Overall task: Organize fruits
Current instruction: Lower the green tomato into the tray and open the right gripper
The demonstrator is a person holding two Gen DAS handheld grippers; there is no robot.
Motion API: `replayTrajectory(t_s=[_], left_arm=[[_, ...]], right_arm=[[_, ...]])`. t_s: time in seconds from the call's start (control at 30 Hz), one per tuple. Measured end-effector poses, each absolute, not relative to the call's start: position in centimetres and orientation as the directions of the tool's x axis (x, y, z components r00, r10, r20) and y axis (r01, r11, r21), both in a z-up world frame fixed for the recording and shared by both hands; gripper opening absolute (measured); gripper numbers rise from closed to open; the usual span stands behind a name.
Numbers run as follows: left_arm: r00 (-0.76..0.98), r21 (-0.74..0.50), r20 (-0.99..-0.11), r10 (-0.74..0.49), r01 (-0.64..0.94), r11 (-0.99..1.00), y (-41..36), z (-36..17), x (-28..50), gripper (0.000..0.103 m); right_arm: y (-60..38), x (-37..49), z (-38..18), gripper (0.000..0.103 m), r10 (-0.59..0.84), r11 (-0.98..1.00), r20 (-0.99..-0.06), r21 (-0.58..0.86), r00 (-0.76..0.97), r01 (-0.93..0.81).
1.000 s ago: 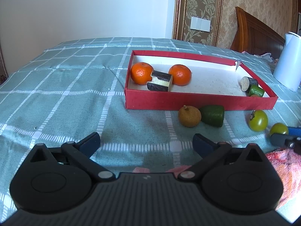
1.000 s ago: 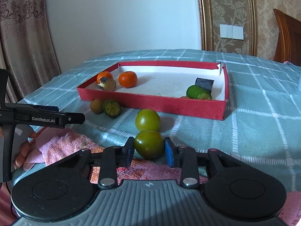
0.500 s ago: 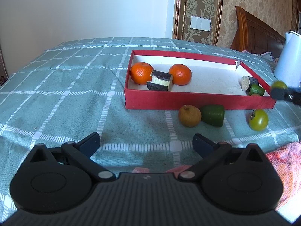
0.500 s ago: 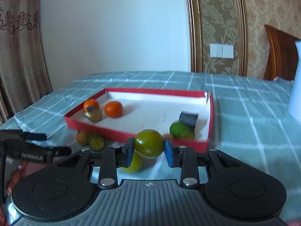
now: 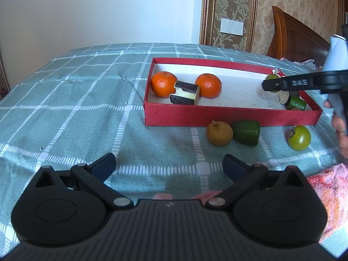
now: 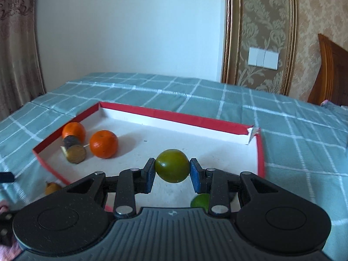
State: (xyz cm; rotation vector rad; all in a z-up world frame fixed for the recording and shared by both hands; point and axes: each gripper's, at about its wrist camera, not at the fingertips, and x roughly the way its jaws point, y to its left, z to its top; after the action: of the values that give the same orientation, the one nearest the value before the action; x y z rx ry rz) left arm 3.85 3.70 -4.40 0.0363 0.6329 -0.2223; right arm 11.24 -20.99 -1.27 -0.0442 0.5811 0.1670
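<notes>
surface: a bed (image 5: pixel 91 100) covered with a teal cloth checked in white. behind it a plain white wall (image 5: pixel 97 10), a gilt-framed panel of patterned wallpaper carrying a white switch plate (image 5: pixel 231 26), and a dark wooden headboard (image 5: pixel 291 39) at the far right corner. a curtain (image 6: pixel 15 43) hangs at the left in the right wrist view. a pink towel (image 5: pixel 326 187) lies at the near right edge of the bed.

a red box (image 5: pixel 228 115) with a white floor sits mid-bed. at its left end lie two oranges (image 5: pixel 163 84) with a dark cut piece (image 5: pixel 184 92) between them; at its right end a dark round piece and a green piece (image 5: pixel 296 103).

outside the box, along its near wall: a brown fruit (image 5: pixel 219 133) touching a green cut piece (image 5: pixel 246 132), and a green tomato (image 5: pixel 299 137) apart to the right.

right gripper (image 6: pixel 173 169): nearly closed, both blue pads pressed on a green fruit (image 6: pixel 172 168), held in the air above the box floor toward its right end.

left gripper (image 5: pixel 169 167): jaws wide apart, nothing between them, low over the cloth near the bed's near edge.

change from a second ago: the green fruit then lay on the cloth by the towel, beside the green tomato; it is now lifted over the box. left gripper and the rest are unchanged.
</notes>
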Motion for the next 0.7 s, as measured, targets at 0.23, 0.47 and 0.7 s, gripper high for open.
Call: replayTrajectory(t_s=[0.23,0.47,0.7], left_arm=[[0.783,-0.034,-0.591,-0.194,0.216,0.976,3.6,-4.4,3.8,0.103],[0.783,-0.032,-0.591,-0.193,0.216,0.976,3.6,-4.4,3.8,0.103],[0.783,-0.033,-0.591,-0.194,0.217,0.976,3.6,-4.3,3.8,0.103]], right_arm=[[-20.3,13.1,-2.2,0.033,0.147,0.985,-0.575,0.011,0.805,-0.172],[-20.6,13.8,-3.1,0.033,0.129,0.987,-0.608,0.007,0.783,-0.158],[-20.5,13.8,-3.3,0.033,0.125,0.988,-0.601,0.001,0.789,-0.156]])
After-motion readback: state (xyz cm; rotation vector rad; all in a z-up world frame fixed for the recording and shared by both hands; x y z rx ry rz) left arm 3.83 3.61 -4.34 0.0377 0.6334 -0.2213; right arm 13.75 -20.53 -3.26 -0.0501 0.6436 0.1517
